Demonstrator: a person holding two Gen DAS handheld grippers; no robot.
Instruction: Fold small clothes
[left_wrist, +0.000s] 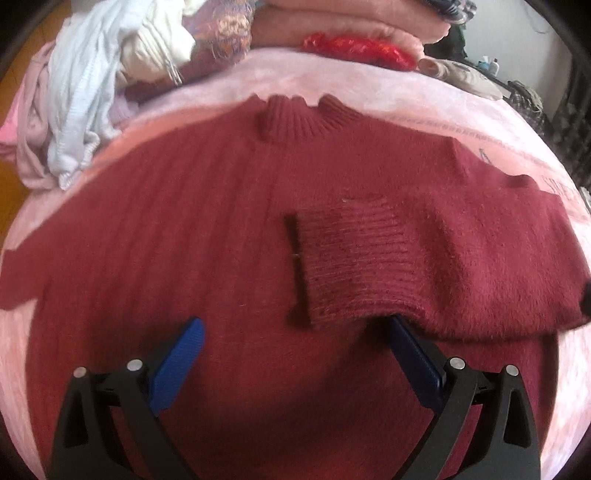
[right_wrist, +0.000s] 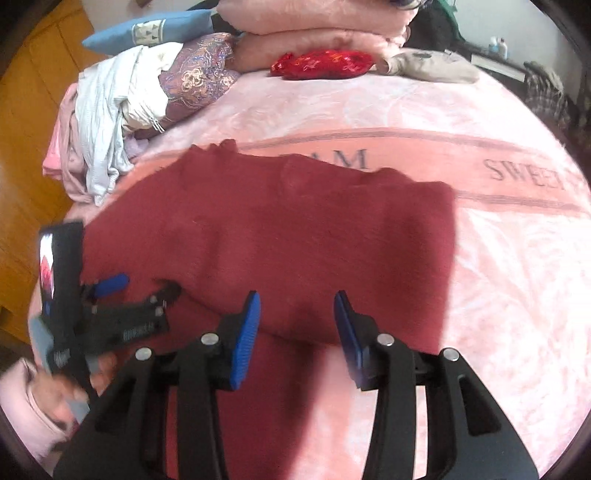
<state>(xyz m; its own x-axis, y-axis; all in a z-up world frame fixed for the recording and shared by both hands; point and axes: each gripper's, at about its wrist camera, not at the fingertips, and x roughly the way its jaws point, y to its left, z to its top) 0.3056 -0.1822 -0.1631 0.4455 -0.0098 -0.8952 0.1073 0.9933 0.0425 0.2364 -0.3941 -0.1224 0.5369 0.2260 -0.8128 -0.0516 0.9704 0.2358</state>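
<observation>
A dark red knit sweater (left_wrist: 192, 236) lies flat on the pink blanket, collar (left_wrist: 295, 122) at the far side. Its right sleeve is folded across the body, with the ribbed cuff (left_wrist: 351, 258) near the middle. My left gripper (left_wrist: 295, 325) is open just above the sweater's lower body, its right finger (left_wrist: 410, 350) touching the folded sleeve's edge. In the right wrist view the sweater (right_wrist: 295, 229) fills the middle. My right gripper (right_wrist: 297, 302) is open over the sweater's near right part. The left gripper (right_wrist: 140, 284) shows at the left there, held by a hand.
A heap of pale clothes (right_wrist: 110, 110) lies at the far left of the pink blanket (right_wrist: 498, 277). Pink folded bedding (right_wrist: 314, 22), a red pouch (right_wrist: 321, 64) and a beige item (right_wrist: 432, 66) lie at the back. A wooden floor (right_wrist: 22, 147) shows past the bed's left edge.
</observation>
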